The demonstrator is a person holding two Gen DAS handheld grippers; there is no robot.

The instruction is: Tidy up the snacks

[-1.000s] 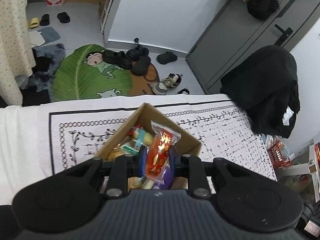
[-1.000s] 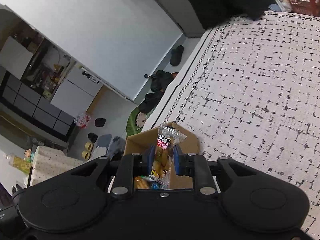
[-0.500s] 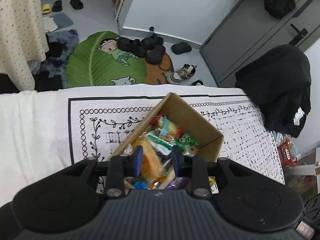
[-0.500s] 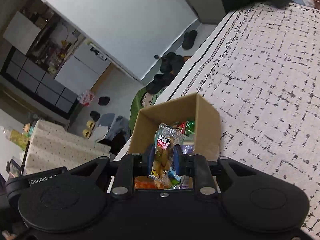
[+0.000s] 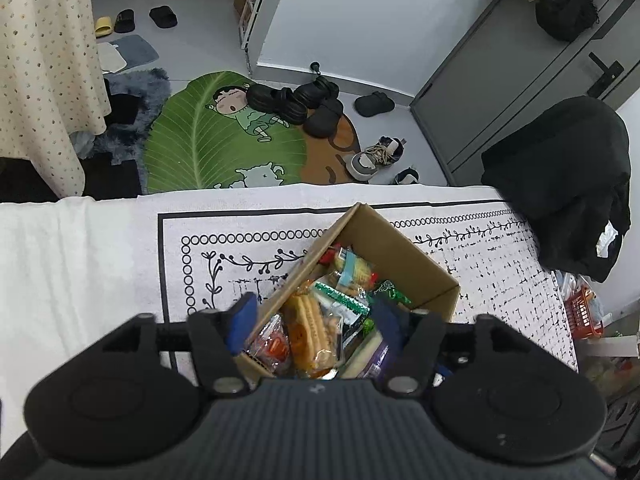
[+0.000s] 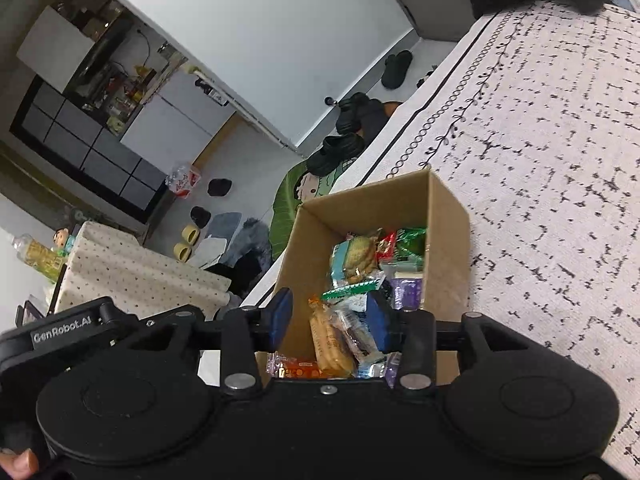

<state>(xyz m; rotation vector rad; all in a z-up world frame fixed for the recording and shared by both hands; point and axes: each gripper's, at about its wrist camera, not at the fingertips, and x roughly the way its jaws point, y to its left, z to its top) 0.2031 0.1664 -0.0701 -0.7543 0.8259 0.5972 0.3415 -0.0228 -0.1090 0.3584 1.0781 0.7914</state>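
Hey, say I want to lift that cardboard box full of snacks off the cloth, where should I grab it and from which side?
Grip the cardboard box by its right wall, coming down from above with one finger inside and one outside. The top is open, that wall stands upright, and its outer face is bare over the patterned cloth. The snack packets crowd the inside, so it would probably need a second grip opposite.

An open brown cardboard box (image 5: pixel 404 254) sits corner-on in the lower centre of the left wrist view, on a white patterned cloth. Wrapped snacks (image 5: pixel 320 316) fill it in a loose heap: orange-packed biscuits, a red-orange packet, green-striped, blue and purple wrappers, lying at mixed angles.
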